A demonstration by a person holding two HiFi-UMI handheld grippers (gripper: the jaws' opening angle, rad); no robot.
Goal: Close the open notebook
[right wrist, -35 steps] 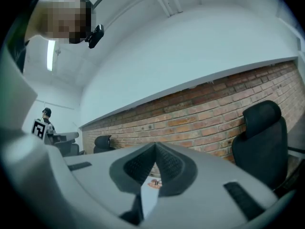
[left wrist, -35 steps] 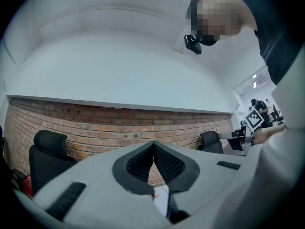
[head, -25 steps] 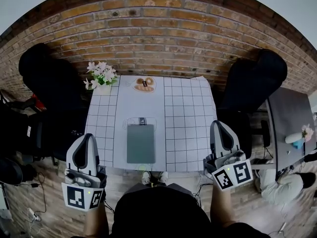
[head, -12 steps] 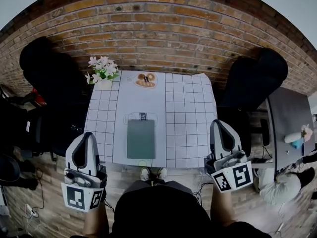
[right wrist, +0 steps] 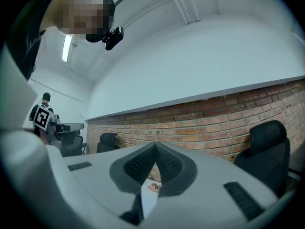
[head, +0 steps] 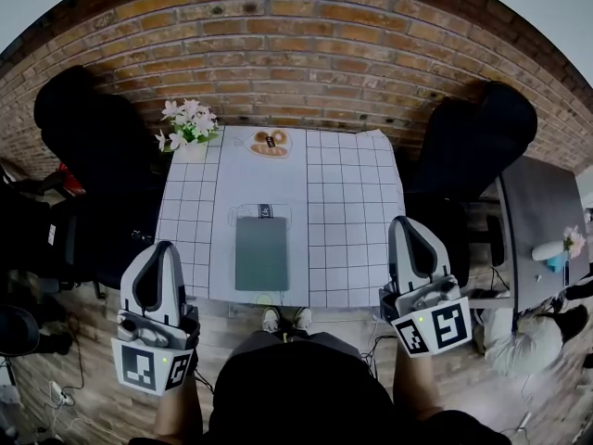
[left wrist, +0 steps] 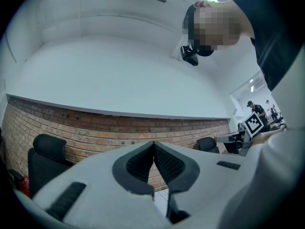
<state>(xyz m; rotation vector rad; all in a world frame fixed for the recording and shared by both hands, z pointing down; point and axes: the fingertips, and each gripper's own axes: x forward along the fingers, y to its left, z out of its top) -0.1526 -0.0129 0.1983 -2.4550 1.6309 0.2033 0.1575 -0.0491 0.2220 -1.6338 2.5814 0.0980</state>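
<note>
While the left gripper (head: 161,248) hangs near-left of the notebook (head: 261,253) and the right gripper (head: 405,222) near-right, both clear of it, only their own views show each pair of jaws pressed together, empty. Only the head view shows the grey-green notebook, closed flat on the gridded table (head: 352,248), with the pastry plate (head: 271,144) and flowers (head: 188,123) beyond it. It lies unchanged from a second ago.
</note>
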